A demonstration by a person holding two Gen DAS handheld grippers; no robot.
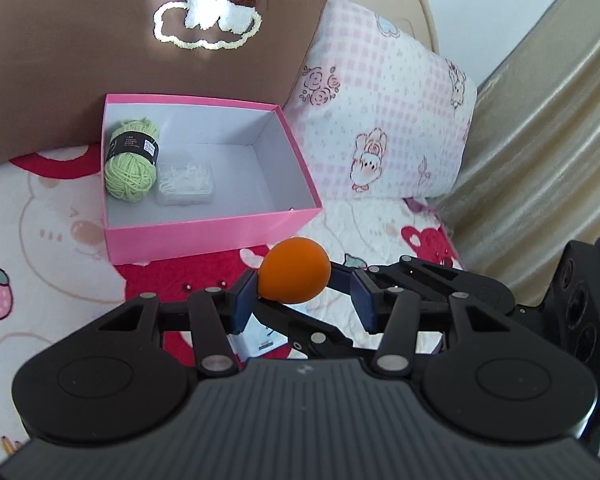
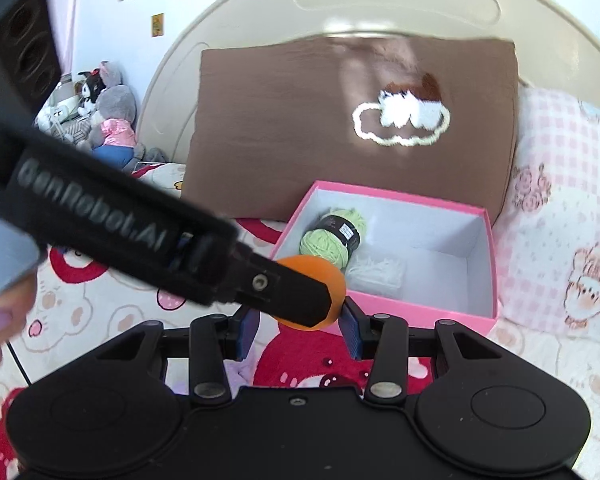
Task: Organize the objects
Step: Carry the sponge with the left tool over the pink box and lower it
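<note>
Pinching the orange ball [image 1: 294,274] with the right tool [image 2: 299,314], jaws partly closed. Touching it with one pad [image 1: 242,304] of the left tool [image 1: 302,280]; not telling about the other. Hanging over the bed [image 1: 40,208], just before the pink box [image 1: 204,232], needing to go forward and in.

Hand-held grippers [image 1: 302,296] [image 2: 299,330] crossed, both clamped

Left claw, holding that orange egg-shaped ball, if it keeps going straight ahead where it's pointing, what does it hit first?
Probably the near wall of the open pink cardboard box, just beyond the left claw and its orange egg-shaped ball; depth is uncertain, so it might clear the rim and enter the box.
</note>
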